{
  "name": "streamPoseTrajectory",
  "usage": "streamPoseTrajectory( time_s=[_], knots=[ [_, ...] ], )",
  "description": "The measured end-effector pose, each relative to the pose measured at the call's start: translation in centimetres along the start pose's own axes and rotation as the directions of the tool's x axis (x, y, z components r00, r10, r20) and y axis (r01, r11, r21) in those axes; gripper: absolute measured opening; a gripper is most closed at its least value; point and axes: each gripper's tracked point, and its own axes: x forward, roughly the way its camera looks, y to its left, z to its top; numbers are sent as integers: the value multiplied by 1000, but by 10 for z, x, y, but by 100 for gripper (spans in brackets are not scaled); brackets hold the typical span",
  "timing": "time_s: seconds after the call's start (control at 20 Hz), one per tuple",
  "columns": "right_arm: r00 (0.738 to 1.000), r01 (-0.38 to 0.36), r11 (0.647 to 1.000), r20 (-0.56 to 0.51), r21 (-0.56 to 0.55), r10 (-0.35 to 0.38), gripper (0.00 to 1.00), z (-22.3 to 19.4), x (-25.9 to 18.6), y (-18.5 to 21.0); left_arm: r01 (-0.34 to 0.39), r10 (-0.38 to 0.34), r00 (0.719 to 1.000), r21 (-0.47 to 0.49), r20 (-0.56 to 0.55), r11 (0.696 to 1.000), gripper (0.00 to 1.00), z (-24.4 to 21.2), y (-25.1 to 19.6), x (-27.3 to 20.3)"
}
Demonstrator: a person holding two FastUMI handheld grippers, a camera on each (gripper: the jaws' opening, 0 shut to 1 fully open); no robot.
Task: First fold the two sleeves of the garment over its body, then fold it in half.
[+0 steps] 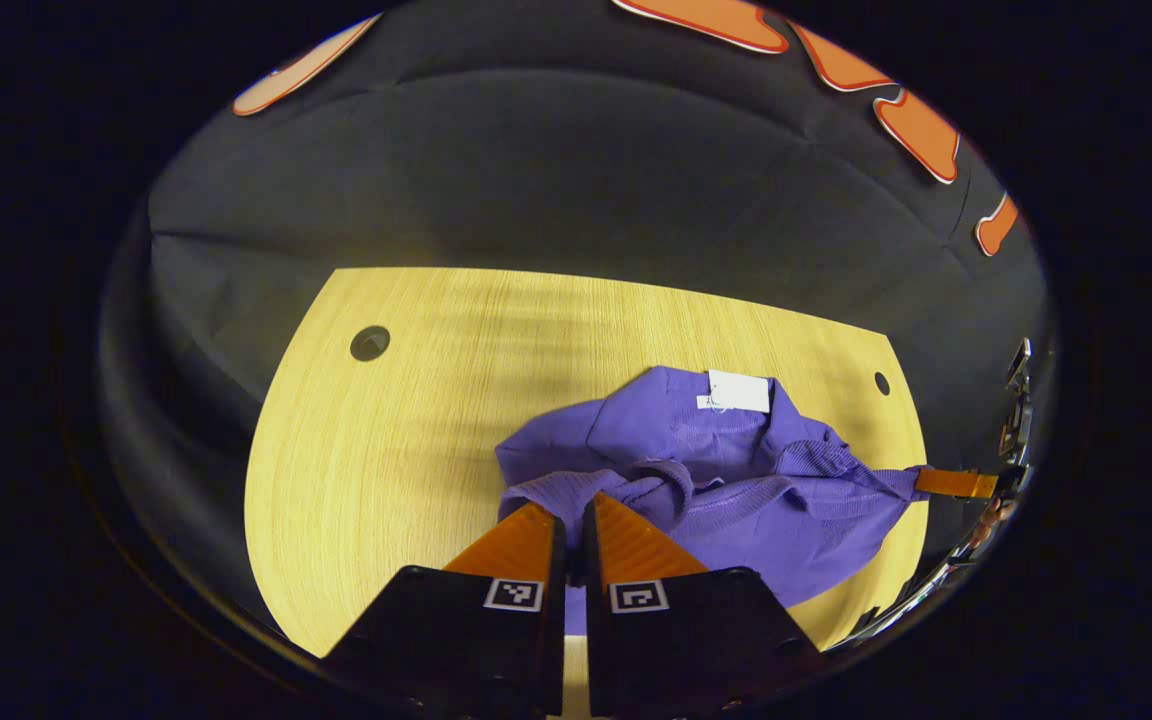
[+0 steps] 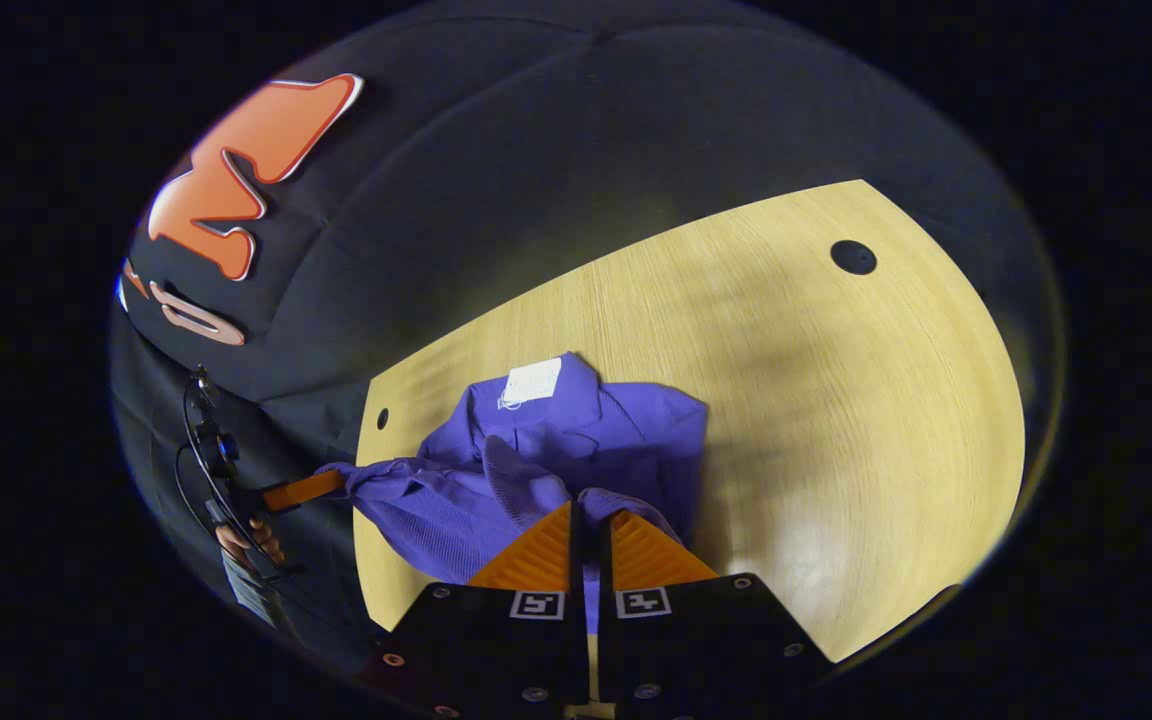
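Left gripper view: rides low over the table's (image 1: 386,450) near edge, facing the far wall, garment (image 1: 736,470) close ahead to its right. Right gripper view: same low stance, tilted, garment (image 2: 556,440) ahead to its left. Shared: table, garment, wall; each sights the other gripper at the cloth's far end.

We see the crumpled purple knit garment (image 1: 736,470) lying on the pale wooden bench (image 1: 406,430), toward its near edge, its white rectangular tag (image 1: 739,391) on the far part. The left hand-held gripper (image 1: 574,515) sits at the garment's near left, pinching a fold of cloth; the right hand-held gripper (image 2: 591,525) pinches cloth at the opposite side. A small round hole (image 1: 370,343) lies in the bench's far left corner.
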Motion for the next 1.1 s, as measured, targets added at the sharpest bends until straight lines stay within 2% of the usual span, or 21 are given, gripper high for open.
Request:
streamPoseTrajectory(
  time_s=[0.2, 0.3, 0.4, 0.5, 0.55, 0.6, 0.65, 0.7, 0.75, 0.8, 0.85, 0.95, 1.0, 1.05, 1.1],
  knots=[
    [999, 2, 1000, 35, 4, -2, 4, 33, 16, 1, -46, 43, 997, 36, 67, 998, 10, 31, 2, 17],
    [998, 18, 998, 65, 64, -22, 5, 47, 25, -2, -104, 97, 990, 69, 103, 992, 11, 43, 12, 28],
    [995, 29, 990, 95, 137, -42, 11, 61, 33, -7, -160, 144, 975, 82, 168, 984, 23, 60, 20, 31],
    [985, 7, 988, 167, 157, -33, 20, 79, 25, -4, -185, 159, 956, 85, 248, 979, 39, 83, 24, 24],
    [979, -5, 985, 201, 170, -29, 30, 87, 19, -3, -194, 160, 947, 96, 278, 976, 41, 90, 21, 16],
    [975, -5, 983, 220, 182, -36, 24, 94, 15, -2, -198, 159, 943, 107, 292, 974, 43, 92, 19, 12],
    [969, -1, 983, 243, 184, -45, 39, 98, 11, -2, -193, 151, 941, 113, 302, 975, 49, 92, 15, 12],
    [963, 12, 984, 262, 179, -60, 40, 101, 6, -2, -187, 144, 935, 105, 324, 977, 56, 92, 9, 6],
    [956, 29, 986, 284, 162, -75, 43, 102, -2, -3, -175, 133, 930, 95, 343, 980, 72, 92, 2, 3],
    [948, 55, 988, 304, 143, -96, 47, 103, -10, -3, -164, 124, 925, 82, 360, 983, 80, 90, -2, 1],
    [937, 75, 989, 332, 126, -113, 57, 102, -21, -1, -144, 106, 924, 78, 367, 987, 88, 89, -8, -1],
    [911, 91, 992, 395, 82, -116, 69, 105, -43, 13, -135, 93, 909, 75, 406, 988, 98, 91, -14, -22],
    [901, 99, 993, 419, 61, -115, 85, 104, -54, 21, -128, 83, 900, 78, 427, 989, 98, 93, -17, -37],
    [888, 107, 994, 446, 38, -113, 92, 103, -65, 30, -111, 63, 891, 82, 450, 990, 99, 95, -24, -54],
    [876, 120, 993, 468, 13, -112, 94, 102, -74, 38, -90, 40, 882, 84, 469, 992, 98, 98, -28, -77]
  ],
)
